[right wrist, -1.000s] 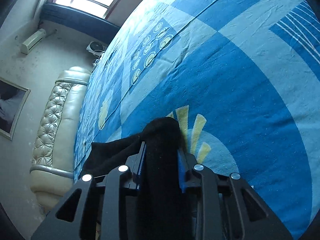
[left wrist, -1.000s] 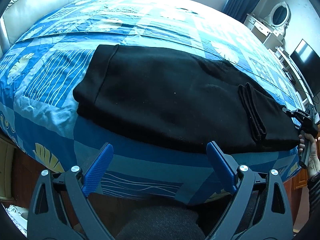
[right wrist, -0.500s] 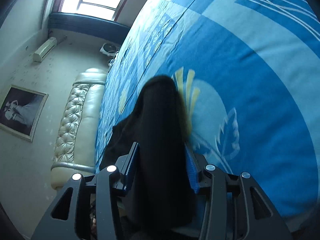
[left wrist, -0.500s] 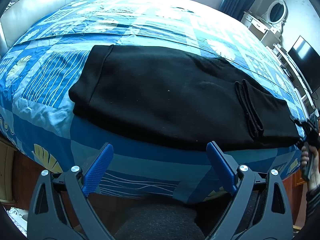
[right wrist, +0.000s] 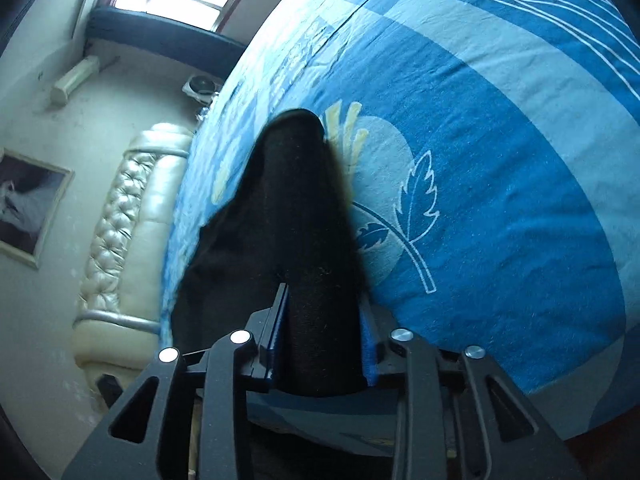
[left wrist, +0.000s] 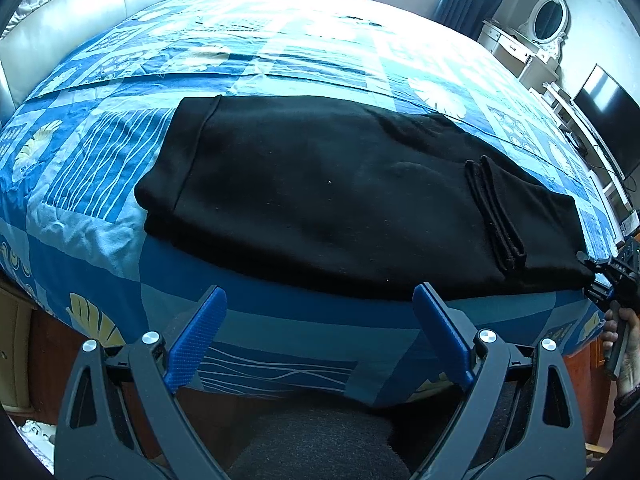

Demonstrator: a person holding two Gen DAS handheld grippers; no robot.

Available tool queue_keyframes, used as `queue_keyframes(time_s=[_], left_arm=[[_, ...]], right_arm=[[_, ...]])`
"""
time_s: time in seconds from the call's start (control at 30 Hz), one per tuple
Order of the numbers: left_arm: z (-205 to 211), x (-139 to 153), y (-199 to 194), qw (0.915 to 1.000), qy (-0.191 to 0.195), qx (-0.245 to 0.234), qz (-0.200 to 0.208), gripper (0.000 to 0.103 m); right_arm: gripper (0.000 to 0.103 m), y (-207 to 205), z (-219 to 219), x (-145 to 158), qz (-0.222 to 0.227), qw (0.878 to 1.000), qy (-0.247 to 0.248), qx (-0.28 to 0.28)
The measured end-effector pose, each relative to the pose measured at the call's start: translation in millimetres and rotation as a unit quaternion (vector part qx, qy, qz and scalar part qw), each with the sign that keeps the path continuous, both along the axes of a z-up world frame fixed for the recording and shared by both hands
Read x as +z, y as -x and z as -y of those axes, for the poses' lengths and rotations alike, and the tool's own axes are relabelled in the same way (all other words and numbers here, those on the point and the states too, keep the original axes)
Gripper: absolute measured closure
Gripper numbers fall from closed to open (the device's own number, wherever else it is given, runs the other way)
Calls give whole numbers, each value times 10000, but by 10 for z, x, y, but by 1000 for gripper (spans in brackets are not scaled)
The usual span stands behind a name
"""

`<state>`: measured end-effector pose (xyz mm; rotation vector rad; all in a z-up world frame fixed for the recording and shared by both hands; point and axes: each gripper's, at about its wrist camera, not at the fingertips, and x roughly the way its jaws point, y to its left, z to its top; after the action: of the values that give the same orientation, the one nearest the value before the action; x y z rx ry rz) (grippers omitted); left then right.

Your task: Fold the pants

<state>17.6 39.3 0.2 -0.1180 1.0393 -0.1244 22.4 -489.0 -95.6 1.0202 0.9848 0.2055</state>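
Since the earlier frames the right tool has drawn level along the bed's near edge, and more of the black cloth now trails ahead of it; the left tool has kept its place.

Right tool: blue ribbed pads on black plastic arms with silver rivets. A thick roll of the pants sits between the pads and fills the gap; the jaws are closing on it. In the left wrist view this tool shows at the far right edge, at the end of the garment, with a hand on its grip.

Left tool: same build. Its jaws stand wide apart with nothing between them, poised off the bed's near side, clear of the cloth.

Pants: black, soft, fleece-like, flecked with lint. They lie flat and lengthwise across the near part of the bed. A broad band runs along the left end; narrow folded cuffs lie over the right part.

Bed cover: cotton patchwork print in blues with white lines and pale leaf shapes, lightly creased at the left.

Surroundings: a padded cream headboard, tufted and glossy, at the bed's far left. A white dressing table with oval mirror and a dark screen stand along the right wall, well apart from the work. A framed picture hangs beside the headboard. Nothing obstructs either tool.
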Motion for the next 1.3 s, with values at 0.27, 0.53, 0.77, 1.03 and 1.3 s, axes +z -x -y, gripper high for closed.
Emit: queue_keyframes(time_s=[0.27, 0.53, 0.77, 1.03, 1.3], left_arm=[[0, 4, -2, 10000, -8, -22, 14, 9], [-43, 4, -16, 10000, 29, 54, -22, 9], [-144, 10, -51, 9999, 76, 133, -36, 9], [-796, -11, -336, 9939, 1036, 358, -129, 9], [-1621, -308, -746, 9785, 1927, 679, -284, 9]], right_arm=[[67, -53, -332, 779, 540, 9893, 1266, -492], [67, -547, -1665, 505, 586, 9912, 66, 1186], [67, -671, -2287, 227, 325, 9832, -236, 1782], [67, -606, -2235, 177, 386, 9816, -380, 1829], [67, -565, -2183, 125, 434, 9814, -409, 1824]])
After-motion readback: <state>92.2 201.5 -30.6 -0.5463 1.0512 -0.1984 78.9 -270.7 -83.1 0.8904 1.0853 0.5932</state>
